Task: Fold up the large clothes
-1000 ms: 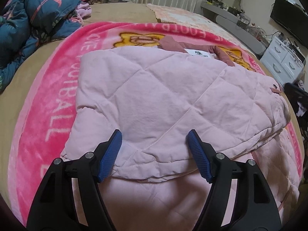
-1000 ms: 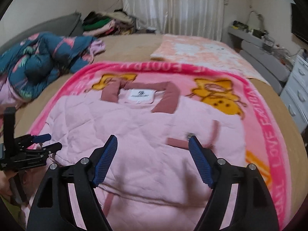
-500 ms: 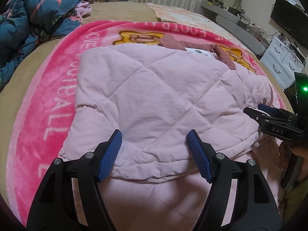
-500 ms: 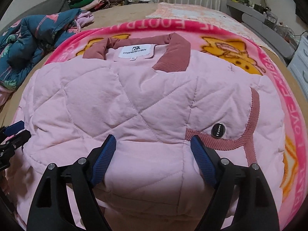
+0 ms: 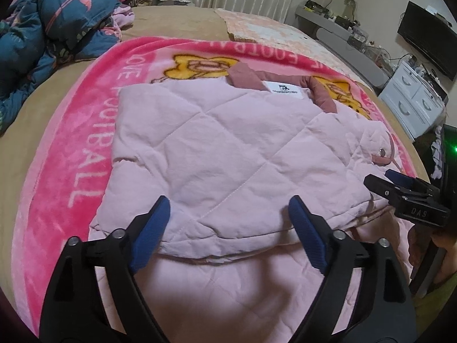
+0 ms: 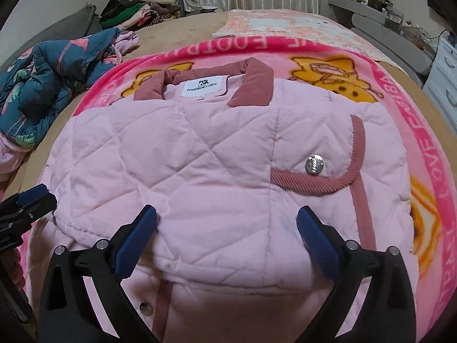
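Observation:
A pale pink quilted jacket (image 5: 228,154) lies folded on a pink blanket, its dusty-rose collar and white label at the far end; it also shows in the right wrist view (image 6: 217,177). My left gripper (image 5: 228,214) is open, jaws wide over the near left edge of the fold, holding nothing. My right gripper (image 6: 227,223) is open over the near right part of the jacket, close to a silver snap (image 6: 315,164) and rose trim. Each gripper shows at the edge of the other's view: the right one (image 5: 400,185) and the left one (image 6: 31,200).
The pink "football" blanket (image 5: 71,148) covers a tan bed (image 5: 34,105). A blue patterned quilt (image 6: 48,80) is heaped at the left, a clothes pile (image 6: 134,8) at the far end. White drawers (image 5: 414,100) and a grey shelf stand to the right.
My right gripper has come down and in close over the jacket and now shows at the right of the left wrist view. My left gripper has barely moved.

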`<action>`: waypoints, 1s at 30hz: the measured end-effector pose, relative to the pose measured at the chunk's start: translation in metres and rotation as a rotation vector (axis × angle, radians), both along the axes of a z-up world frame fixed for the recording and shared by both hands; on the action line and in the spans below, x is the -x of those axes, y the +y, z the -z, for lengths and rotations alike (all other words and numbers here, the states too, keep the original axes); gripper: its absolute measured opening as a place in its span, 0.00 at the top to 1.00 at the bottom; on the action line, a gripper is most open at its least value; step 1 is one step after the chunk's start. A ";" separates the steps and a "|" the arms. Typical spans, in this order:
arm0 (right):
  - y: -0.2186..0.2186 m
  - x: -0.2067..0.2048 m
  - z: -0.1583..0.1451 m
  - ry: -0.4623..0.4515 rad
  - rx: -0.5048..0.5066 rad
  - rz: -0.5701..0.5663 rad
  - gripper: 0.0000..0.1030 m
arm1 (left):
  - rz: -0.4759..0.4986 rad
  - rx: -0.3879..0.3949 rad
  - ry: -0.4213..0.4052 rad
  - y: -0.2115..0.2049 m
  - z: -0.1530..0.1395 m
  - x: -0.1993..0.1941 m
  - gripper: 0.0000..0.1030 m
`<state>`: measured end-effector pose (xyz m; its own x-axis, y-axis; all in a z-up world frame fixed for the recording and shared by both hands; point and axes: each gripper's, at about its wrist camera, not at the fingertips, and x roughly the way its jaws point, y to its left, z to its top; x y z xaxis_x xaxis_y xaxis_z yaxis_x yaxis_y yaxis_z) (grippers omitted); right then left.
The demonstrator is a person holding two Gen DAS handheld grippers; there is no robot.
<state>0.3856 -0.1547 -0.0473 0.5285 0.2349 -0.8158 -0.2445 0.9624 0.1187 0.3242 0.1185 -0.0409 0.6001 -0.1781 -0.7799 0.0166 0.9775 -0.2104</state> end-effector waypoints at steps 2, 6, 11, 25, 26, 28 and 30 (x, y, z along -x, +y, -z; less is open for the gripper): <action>-0.003 0.004 -0.003 -0.006 -0.007 0.013 0.04 | 0.000 0.003 -0.005 -0.001 -0.003 0.001 0.20; -0.013 0.014 -0.011 -0.020 -0.061 0.057 0.04 | 0.015 -0.025 -0.013 -0.006 -0.012 0.005 0.14; -0.026 0.028 -0.024 -0.039 -0.091 0.089 0.04 | 0.013 -0.032 -0.037 -0.007 -0.027 0.012 0.09; -0.038 0.054 -0.063 -0.124 -0.096 0.116 0.04 | 0.028 -0.030 -0.091 -0.009 -0.057 0.027 0.09; -0.038 0.057 -0.065 -0.131 -0.090 0.116 0.04 | 0.028 -0.027 -0.098 -0.008 -0.060 0.028 0.09; -0.037 0.063 -0.073 -0.151 -0.074 0.111 0.04 | 0.030 -0.031 -0.112 -0.009 -0.065 0.033 0.09; -0.037 0.070 -0.079 -0.167 -0.073 0.102 0.04 | 0.028 -0.035 -0.120 -0.009 -0.070 0.037 0.09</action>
<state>0.3155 -0.1918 0.0315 0.6793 0.2283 -0.6974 -0.1682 0.9735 0.1548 0.2874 0.1098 0.0291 0.6847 -0.1702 -0.7087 0.0668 0.9829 -0.1715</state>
